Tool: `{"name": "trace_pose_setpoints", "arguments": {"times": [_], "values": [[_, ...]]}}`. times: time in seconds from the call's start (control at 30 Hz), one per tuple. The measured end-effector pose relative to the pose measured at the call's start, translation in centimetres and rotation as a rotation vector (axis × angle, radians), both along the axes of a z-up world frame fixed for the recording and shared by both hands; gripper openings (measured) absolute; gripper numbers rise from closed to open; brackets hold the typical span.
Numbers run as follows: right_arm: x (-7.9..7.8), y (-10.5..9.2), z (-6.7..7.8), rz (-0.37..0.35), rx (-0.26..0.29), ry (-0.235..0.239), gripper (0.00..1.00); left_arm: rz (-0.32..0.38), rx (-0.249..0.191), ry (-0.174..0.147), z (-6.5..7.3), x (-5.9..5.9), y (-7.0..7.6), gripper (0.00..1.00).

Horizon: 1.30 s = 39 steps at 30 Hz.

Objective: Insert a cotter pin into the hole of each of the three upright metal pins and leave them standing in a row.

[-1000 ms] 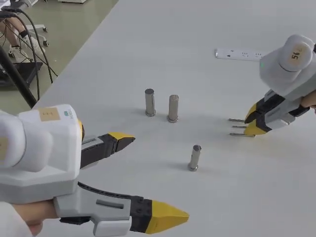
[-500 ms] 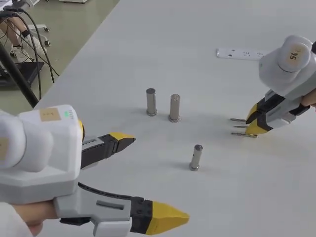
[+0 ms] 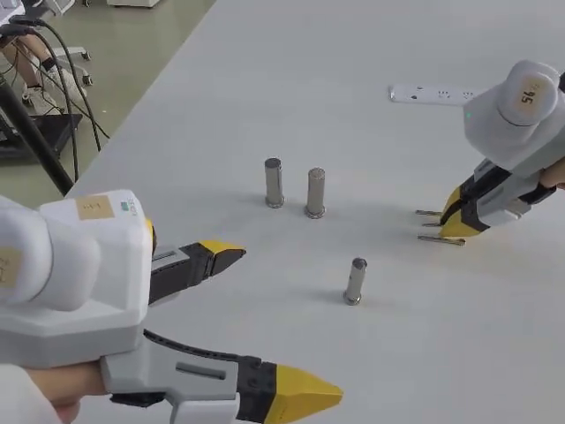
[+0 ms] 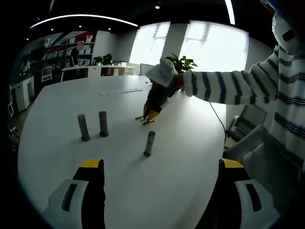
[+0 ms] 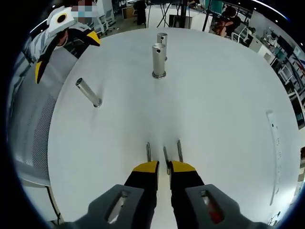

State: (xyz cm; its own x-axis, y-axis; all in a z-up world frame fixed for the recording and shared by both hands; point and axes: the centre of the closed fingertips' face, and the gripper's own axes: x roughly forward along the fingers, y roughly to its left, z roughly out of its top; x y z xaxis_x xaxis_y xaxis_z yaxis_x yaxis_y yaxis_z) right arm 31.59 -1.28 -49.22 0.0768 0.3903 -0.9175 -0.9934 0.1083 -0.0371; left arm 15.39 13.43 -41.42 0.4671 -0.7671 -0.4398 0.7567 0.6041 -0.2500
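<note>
Looks like the very first step to me: picking up cotter pin number 1. None of the 3 short grey cylindrical metal pins (image 3: 315, 193) has anything through it. 2 of them stand side by side out ahead of the left tongs (image 3: 291, 324). The lone metal pin (image 3: 356, 281) stands nearer, roughly between the 2 sets of tongs and out of line with that pair. All 3 are upright on the white worktop (image 3: 265, 88).

The right tongs (image 3: 452, 223) are down at the 3 thin grey metal cotter pins (image 3: 437, 238), which lie flat next to each other right at the tips. In the right gripper view the yellow tips are nearly together, with just a narrow slot between them. The middle cotter pin (image 5: 165, 157) runs into that slot, with 1 cotter pin on either side of the tips. Whether it's actually clamped or only straddled, I can't tell.

The left tongs are spread wide, holding nothing, well short of the metal pins.

Next move as I see it: get a firm pinch on the middle cotter pin without nudging its 2 neighbours, then lift. After that, line it up with the cross hole in 1 of the metal pins (the holes are too small to make out here). The left tongs will probably need to steady that pin, since they look easy to tip. The lone metal pin also has to end up in line with the other 2.
</note>
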Motion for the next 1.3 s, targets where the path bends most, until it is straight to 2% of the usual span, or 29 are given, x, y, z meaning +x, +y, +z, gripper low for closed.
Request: {"name": "trace_pose_setpoints", "arguments": {"times": [0.07, 0.13, 0.33, 0.63, 0.8, 0.87, 1.07, 1.17, 1.3], "values": [[0.01, 0.12, 0.0, 0.012, -0.004, -0.007, 0.01, 0.01, -0.015, 0.014, 0.09, -0.13, 0.09, 0.96], [-0.01, 0.18, 0.0, 0.025, -0.011, -0.019, 0.0, 0.013, -0.016, 0.012, 0.14, -0.22, 0.15, 0.95], [0.03, 0.16, -0.11, 0.053, -0.034, -0.04, 0.0, 0.012, 0.002, 0.009, -0.08, -0.32, 0.4, 0.94], [0.14, 0.25, -0.18, 0.028, -0.03, -0.038, 0.0, 0.008, 0.009, 0.004, -0.12, -0.28, 0.4, 0.94], [0.19, 0.33, -0.21, 0.023, -0.026, -0.053, 0.0, 0.005, 0.019, 0.007, -0.37, -0.26, 0.32, 0.92], [0.23, 0.36, -0.23, 0.015, -0.029, -0.056, 0.0, 0.004, 0.024, 0.016, -0.55, -0.38, 0.2, 0.91], [0.33, 0.38, -0.3, 0.013, -0.043, -0.064, 0.0, -0.007, 0.026, 0.012, -0.54, -0.66, -0.19, 0.9], [0.26, 0.49, -0.12, 0.013, -0.034, -0.064, 0.0, -0.008, 0.029, 0.01, -0.47, -0.61, -0.22, 0.9], [0.14, 0.6, 0.69, 0.009, -0.017, -0.09, 0.0, -0.013, 0.036, 0.007, -0.39, -0.57, -0.23, 0.89]]}}
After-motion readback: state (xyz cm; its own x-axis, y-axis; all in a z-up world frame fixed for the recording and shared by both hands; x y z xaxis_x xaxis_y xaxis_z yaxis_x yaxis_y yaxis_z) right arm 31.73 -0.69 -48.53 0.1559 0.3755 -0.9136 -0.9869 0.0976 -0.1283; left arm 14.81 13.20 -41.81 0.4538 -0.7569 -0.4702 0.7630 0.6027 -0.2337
